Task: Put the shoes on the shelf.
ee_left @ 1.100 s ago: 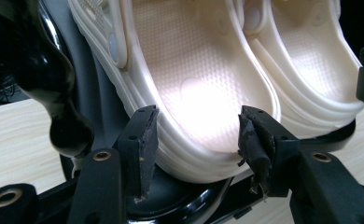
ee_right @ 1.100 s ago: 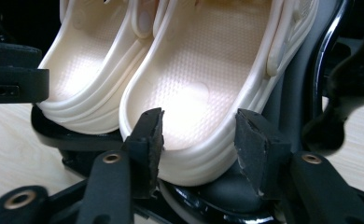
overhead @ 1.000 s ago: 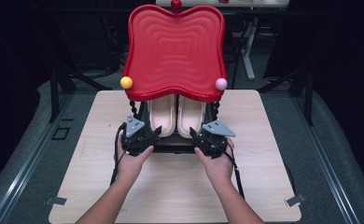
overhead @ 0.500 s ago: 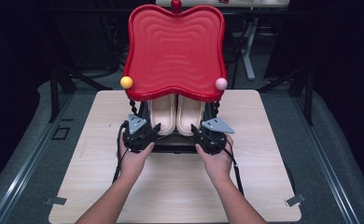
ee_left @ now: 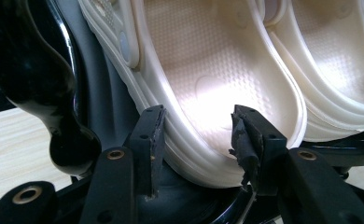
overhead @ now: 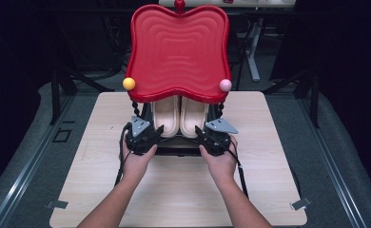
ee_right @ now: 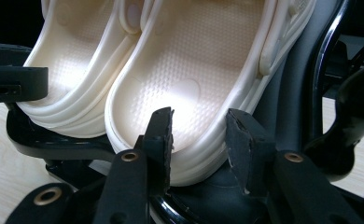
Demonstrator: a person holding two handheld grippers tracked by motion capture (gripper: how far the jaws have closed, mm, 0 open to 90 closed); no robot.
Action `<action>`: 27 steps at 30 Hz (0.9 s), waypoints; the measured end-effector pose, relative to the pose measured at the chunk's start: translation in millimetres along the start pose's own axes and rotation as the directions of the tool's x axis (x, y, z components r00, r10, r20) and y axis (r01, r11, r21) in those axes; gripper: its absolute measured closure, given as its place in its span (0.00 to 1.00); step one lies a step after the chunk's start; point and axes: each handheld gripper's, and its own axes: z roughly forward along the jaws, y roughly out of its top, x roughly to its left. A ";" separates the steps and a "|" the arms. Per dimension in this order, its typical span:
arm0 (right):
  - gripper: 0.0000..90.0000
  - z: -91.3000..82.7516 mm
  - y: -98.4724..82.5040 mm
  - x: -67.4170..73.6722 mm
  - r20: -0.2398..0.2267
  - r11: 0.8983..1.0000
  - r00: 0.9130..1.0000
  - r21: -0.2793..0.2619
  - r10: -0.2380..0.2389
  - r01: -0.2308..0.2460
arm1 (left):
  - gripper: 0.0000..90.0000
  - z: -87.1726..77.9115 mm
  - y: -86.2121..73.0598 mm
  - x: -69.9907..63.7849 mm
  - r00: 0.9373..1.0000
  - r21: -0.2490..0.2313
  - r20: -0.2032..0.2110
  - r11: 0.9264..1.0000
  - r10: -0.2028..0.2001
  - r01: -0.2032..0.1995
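Item: pair of cream clogs on a black rack (overhead: 176, 151) under a red tray top (overhead: 179, 50), on the surface (overhead: 269, 190).

Left gripper (overhead: 148, 137): fingers (ee_left: 150, 135) have just been closing and are clamping the heel rim of the left clog (ee_left: 203, 88), one finger outside the heel, one inside.

Right gripper (overhead: 207, 138): fingers (ee_right: 159, 135) have likewise been closing and are straddling the heel of the right clog (ee_right: 189, 79); whether they are pressing on it is not discernible.
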 end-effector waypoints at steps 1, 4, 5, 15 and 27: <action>0.68 0.0 0.0 0.1 0.000 1.000 1.000 -0.001 0.000 0.000 | 0.61 0.1 -0.1 0.4 1.000 -0.002 0.003 1.000 -0.003 0.004; 0.68 0.0 -0.1 0.5 0.002 1.000 1.000 -0.002 0.002 -0.002 | 0.61 -0.2 -0.3 0.5 1.000 -0.002 0.005 1.000 -0.003 0.003; 0.68 0.0 0.0 0.6 0.002 1.000 1.000 -0.002 0.001 -0.001 | 0.61 -0.3 -0.2 0.7 1.000 -0.002 0.006 1.000 -0.003 0.003; 0.66 -0.8 0.0 -0.9 -0.008 1.000 1.000 -0.001 0.003 -0.003 | 0.61 -0.7 -0.7 1.2 1.000 -0.008 0.008 1.000 -0.017 0.017; 0.64 0.4 0.7 1.4 0.009 1.000 1.000 -0.006 -0.004 0.004 | 0.61 -0.5 0.3 1.2 1.000 -0.002 0.008 1.000 -0.021 0.021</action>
